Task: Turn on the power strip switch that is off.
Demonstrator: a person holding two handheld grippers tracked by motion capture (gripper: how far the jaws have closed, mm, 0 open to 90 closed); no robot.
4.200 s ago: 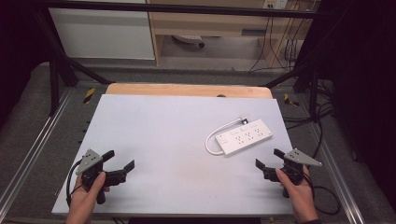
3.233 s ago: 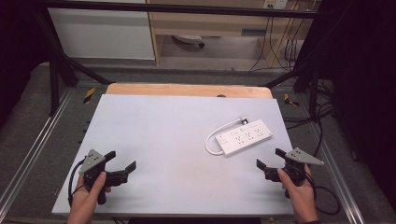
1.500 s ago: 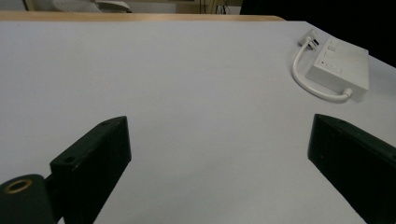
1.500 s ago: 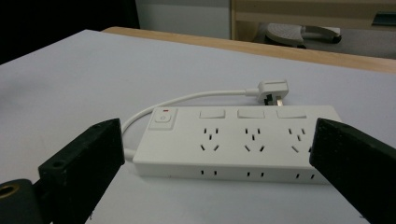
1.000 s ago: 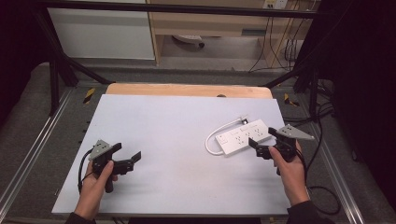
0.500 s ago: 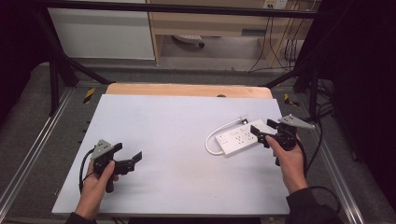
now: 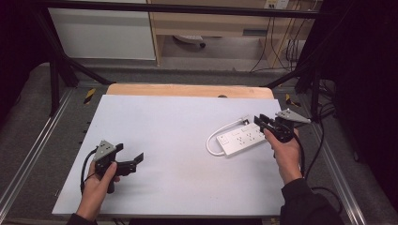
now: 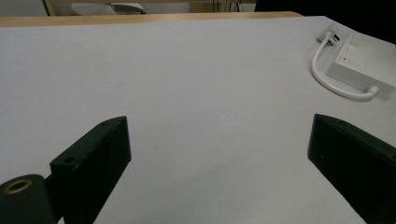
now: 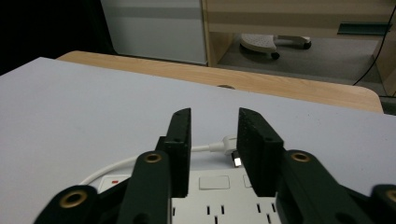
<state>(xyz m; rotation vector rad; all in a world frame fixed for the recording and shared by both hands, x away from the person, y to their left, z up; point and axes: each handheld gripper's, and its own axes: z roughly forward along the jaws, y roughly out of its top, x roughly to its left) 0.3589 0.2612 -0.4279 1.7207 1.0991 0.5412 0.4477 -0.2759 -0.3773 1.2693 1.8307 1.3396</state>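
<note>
Table point(image 7: 178, 140), pale grey top: bears one item, toward its right side.
Power strip point(image 7: 241, 139), white, flat, cord point(image 7: 217, 139) looped at its left end to the plug point(image 7: 244, 120): not lifted.
Right gripper point(image 7: 266, 124): above the strip's far end, jaws just been closing to a narrow gap, nothing between them (plug lies just beyond in the right gripper view point(image 9: 236, 161)). Approach done; grasp and whatever follows left.
Left gripper point(image 7: 131, 161): jaws wide apart, idle, well apart from the strip.
</note>
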